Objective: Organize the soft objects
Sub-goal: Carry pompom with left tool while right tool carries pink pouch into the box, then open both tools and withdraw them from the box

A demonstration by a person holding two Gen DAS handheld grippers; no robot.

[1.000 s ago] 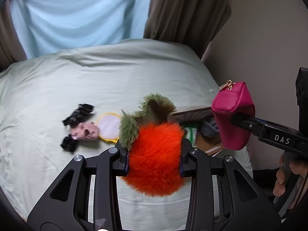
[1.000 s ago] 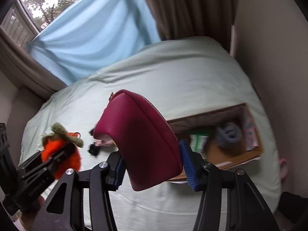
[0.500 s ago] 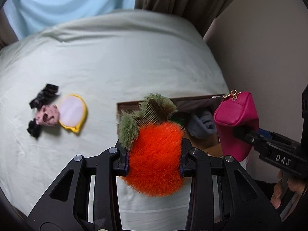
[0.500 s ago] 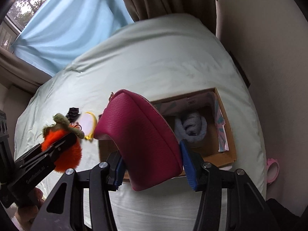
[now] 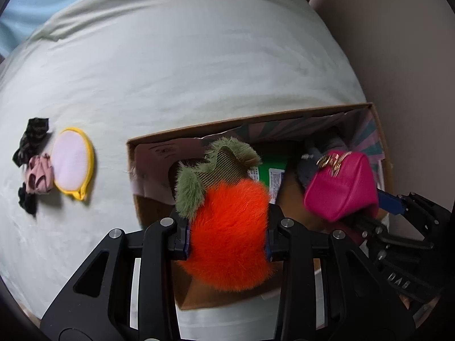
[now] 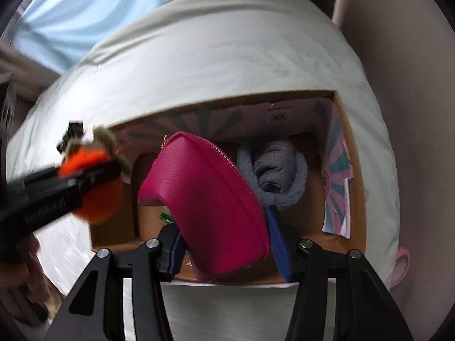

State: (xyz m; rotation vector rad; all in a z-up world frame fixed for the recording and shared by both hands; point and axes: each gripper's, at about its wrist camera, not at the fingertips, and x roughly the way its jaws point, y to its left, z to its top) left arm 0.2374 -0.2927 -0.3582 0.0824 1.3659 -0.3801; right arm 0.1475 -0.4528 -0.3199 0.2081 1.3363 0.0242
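Both grippers carry a soft item over the cardboard box [image 5: 256, 119] on the bed [image 5: 199, 56], prob so each can be dropped in w/o a second trip. Left gripper [image 5: 227, 227] is clamped on the orange furry toy [image 5: 230, 227], fingers pressed into its sides w/ the green tuft sticking out fwd; it hangs above the box's left half, over a green packet [image 5: 273, 170] lying inside. Right gripper [image 6: 224, 238] is closed on the pink pouch [image 6: 207, 207], gripped near its lower end so the zipper edge tilts up and fwd, above the box's middle, next to a grey rolled cloth [image 6: 273, 173] already in the right part. Holding them high and apart looks deliberate: keeps the two from bumping before release. Left out on the sheet, well apart from the box: a round yellow-rimmed pad [image 5: 72, 164], a pink scrunchie [image 5: 38, 177] touching it, and a black scrunchie [image 5: 31, 142] beside those, so sorting isn't done. Vs 1 s ago: both views now look more steeply down, the box fills far more of each view, and the loose bits have slid to the left edge; grips unchanged. Vs 0.5 s ago the pouch sits closer to the grey cloth and lower over the opening, w/ some motion blur.
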